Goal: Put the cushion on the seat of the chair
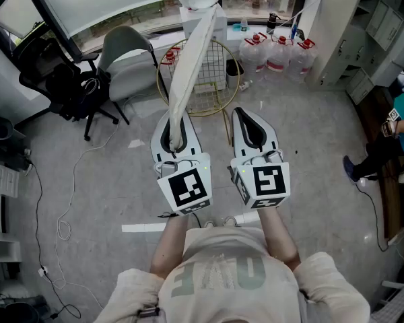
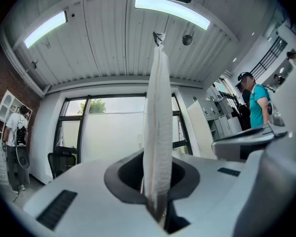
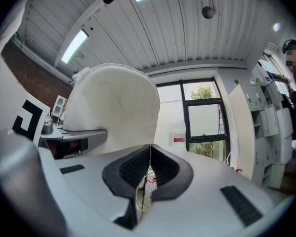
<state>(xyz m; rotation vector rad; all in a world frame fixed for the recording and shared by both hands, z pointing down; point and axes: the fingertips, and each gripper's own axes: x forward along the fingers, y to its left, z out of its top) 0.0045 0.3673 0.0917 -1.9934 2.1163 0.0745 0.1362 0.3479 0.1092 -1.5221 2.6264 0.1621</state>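
Left gripper (image 1: 177, 130) is clamped on the cushion's (image 1: 192, 59) edge, so it sticks up from the jaws. Right gripper (image 1: 252, 123) beside it is closed and empty. The chair (image 1: 215, 79) is just ahead. I'd lay the cushion flat over the seat before letting go.

Office-like workroom: a black swivel chair (image 1: 54, 79) stands at upper left on the grey floor (image 1: 310, 180). Water jugs (image 1: 279, 54) line the window wall at top, and grey cabinets (image 1: 384, 25) fill the upper right. Strip lights (image 2: 172, 9) run along the slatted ceiling overhead.
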